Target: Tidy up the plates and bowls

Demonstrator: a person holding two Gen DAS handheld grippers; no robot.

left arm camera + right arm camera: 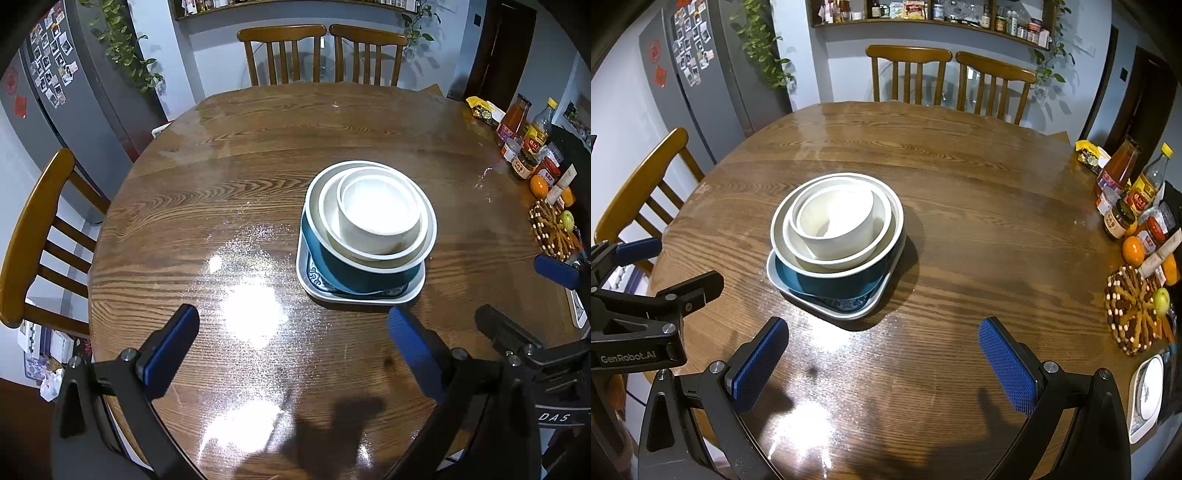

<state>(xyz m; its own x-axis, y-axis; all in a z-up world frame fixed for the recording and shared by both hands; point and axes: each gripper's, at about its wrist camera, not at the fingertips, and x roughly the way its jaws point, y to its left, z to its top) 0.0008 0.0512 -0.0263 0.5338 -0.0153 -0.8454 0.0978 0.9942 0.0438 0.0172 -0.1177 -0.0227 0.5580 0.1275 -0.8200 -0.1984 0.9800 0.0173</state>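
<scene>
Nested dishes stacked ahead of two wide-open, empty grippers

The small white bowl point(380, 216) sits in a larger white bowl point(334, 225), inside a teal bowl point(354, 275) on a patterned square plate point(314, 284); the plate's pattern is mostly hidden. The stack stands ahead-right of the left gripper point(291, 350), ahead-left of the right gripper point(882, 365), on the worktop point(960, 221).

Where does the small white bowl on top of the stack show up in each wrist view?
Left wrist: the small white bowl sits right of centre, innermost in the stack, above and between the open left gripper fingers.
Right wrist: the same bowl sits left of centre, beyond the open right gripper.
Shared landmark: the orange at the table's right edge.
</scene>
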